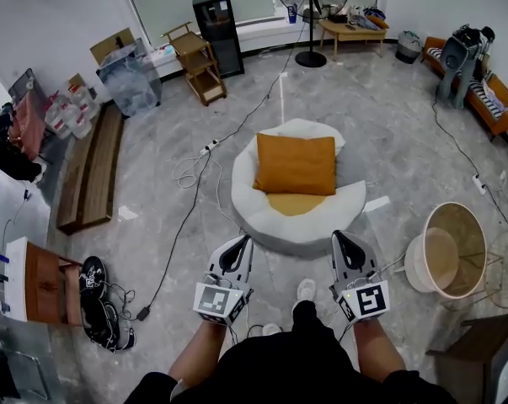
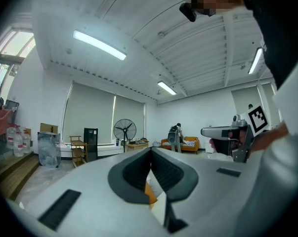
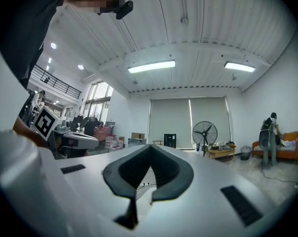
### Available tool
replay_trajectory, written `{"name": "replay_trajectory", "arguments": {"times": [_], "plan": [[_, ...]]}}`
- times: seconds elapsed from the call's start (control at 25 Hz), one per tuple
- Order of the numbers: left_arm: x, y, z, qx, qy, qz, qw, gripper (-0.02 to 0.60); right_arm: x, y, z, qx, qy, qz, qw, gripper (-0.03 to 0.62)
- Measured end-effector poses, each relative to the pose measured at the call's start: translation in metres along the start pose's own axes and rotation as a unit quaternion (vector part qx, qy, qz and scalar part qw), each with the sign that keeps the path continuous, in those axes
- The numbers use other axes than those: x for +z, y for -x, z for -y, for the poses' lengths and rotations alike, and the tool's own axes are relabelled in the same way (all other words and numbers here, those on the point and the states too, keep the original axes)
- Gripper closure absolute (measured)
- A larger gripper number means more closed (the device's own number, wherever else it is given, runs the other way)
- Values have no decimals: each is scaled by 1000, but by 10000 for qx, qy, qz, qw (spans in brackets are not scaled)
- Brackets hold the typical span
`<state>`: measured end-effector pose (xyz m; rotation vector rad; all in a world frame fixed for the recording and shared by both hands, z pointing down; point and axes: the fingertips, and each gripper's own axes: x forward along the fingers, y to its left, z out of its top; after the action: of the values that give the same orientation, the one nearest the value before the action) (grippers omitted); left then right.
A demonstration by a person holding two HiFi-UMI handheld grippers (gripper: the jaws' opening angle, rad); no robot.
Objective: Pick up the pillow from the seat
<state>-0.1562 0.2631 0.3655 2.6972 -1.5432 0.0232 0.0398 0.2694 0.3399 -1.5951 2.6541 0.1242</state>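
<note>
An orange pillow (image 1: 295,164) leans on the back of a white beanbag seat (image 1: 262,209) in the middle of the floor, with an orange seat patch (image 1: 296,203) below it. My left gripper (image 1: 241,244) and right gripper (image 1: 340,239) are held side by side just short of the seat's near edge, both shut and empty. In the left gripper view the left gripper (image 2: 150,154) has its jaws together, a sliver of the orange pillow (image 2: 149,194) showing below them. The right gripper (image 3: 150,151) in its own view is also shut with nothing in it.
A round wire-frame side table with a pale basin (image 1: 446,252) stands to the right. Cables and a power strip (image 1: 208,147) trail left of the seat. A standing fan (image 1: 312,7), shelves (image 1: 195,61), an orange sofa (image 1: 481,82) and wooden planks (image 1: 92,175) line the room's edges.
</note>
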Motion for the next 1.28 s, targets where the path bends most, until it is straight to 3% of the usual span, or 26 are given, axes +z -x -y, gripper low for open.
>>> {"name": "replay_trajectory", "arguments": {"times": [0.16, 0.32, 0.68, 0.96, 1.28], "plan": [[-4, -33, -15, 186, 14, -462, 9988, 571, -13, -26, 33, -80, -124, -60, 9999, 588], [-6, -83, -20, -3, -14, -168, 9999, 569, -20, -57, 70, -102, -206, -98, 9997, 588], [7, -185, -15, 8, 13, -4, 10000, 570, -35, -116, 130, 225, -329, -168, 9991, 588], [-7, -213, -27, 335, 149, -389, 9986, 570, -48, -139, 156, 308, -671, -212, 9970, 588], [-20, -241, -46, 261, 181, -412, 9986, 570, -60, -172, 168, 417, -663, -402, 9961, 586]]}}
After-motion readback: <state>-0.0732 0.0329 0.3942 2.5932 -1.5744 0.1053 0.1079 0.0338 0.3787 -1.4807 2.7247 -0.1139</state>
